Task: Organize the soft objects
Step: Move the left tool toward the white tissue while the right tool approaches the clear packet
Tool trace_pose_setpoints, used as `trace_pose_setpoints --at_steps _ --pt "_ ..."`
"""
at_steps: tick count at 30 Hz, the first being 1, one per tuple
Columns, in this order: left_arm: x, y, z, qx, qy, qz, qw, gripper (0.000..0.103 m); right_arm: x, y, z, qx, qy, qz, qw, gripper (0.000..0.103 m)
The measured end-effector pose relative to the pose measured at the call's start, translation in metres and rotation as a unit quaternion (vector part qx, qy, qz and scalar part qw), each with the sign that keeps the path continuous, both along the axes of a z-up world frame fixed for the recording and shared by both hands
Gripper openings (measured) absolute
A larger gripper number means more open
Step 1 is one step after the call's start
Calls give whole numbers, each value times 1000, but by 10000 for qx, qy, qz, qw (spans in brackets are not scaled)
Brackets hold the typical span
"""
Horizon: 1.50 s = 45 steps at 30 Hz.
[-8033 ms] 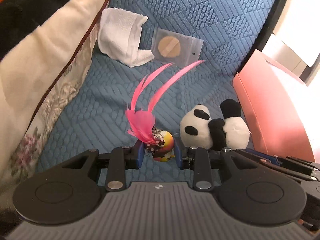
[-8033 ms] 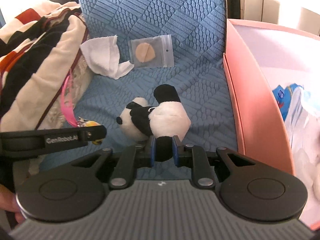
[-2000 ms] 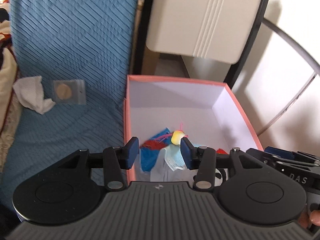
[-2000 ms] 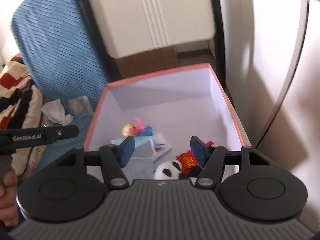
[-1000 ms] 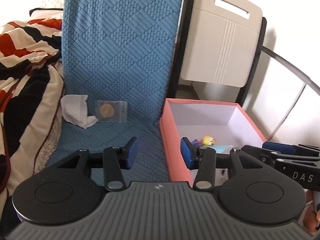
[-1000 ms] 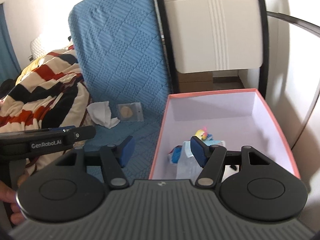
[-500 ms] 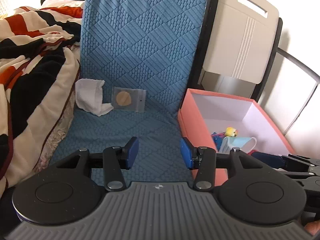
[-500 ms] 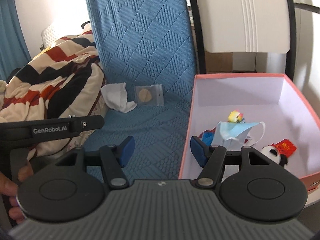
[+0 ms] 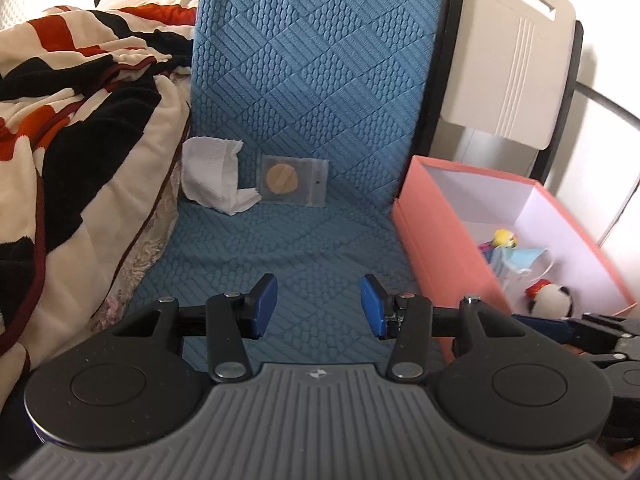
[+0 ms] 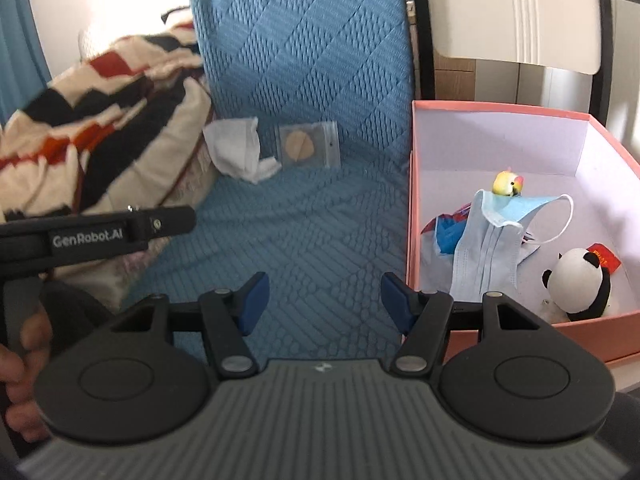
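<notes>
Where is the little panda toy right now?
In the right wrist view the panda toy sits inside the pink box, in its near right corner, beside the blue face mask.

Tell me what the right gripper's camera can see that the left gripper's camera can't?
Only the right wrist view shows the left gripper's black arm with white lettering and a hand's fingers at the left edge; it also shows the red tag behind the panda.

Only the left wrist view shows the handle slot in the beige chair back.

Both show the white cloth, the clear bag with a tan disc, the pink box, the blue mask, the panda, and open, empty jaws.
</notes>
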<state>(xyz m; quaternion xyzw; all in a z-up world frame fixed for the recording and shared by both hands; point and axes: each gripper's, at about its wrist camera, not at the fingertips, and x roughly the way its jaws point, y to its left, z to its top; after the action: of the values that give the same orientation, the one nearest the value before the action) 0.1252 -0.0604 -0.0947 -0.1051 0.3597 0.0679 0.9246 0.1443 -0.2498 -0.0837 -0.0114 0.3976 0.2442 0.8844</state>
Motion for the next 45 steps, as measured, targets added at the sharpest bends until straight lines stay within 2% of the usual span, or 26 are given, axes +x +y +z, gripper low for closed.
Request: trace_pose_setpoints --at_steps 9,14,18,23,29,37,41,45 --pt "27 28 -31 -42 75 87 9999 52 13 22 -5 -80 -83 -146 9998 64" --pt "42 49 -41 -627 139 149 9978 52 28 36 -9 -23 -451 -198 9988 64" --pt "59 57 -49 -518 173 142 9984 52 43 43 -16 -97 -424 -184 9989 64" --pt "80 70 -57 -658 184 290 9972 52 66 52 -20 -22 -481 -129 9988 64" --pt "111 79 -70 -478 263 402 9977 52 102 69 -29 147 -376 -26 9992 64" --pt "149 102 -107 -396 666 717 9944 52 150 94 -42 304 -148 83 9994 64" --pt "162 110 -114 -384 730 823 9932 52 172 105 -50 251 -78 107 9996 64" --pt "175 123 -117 -546 668 1023 9910 52 195 114 -61 27 -72 132 9999 64"
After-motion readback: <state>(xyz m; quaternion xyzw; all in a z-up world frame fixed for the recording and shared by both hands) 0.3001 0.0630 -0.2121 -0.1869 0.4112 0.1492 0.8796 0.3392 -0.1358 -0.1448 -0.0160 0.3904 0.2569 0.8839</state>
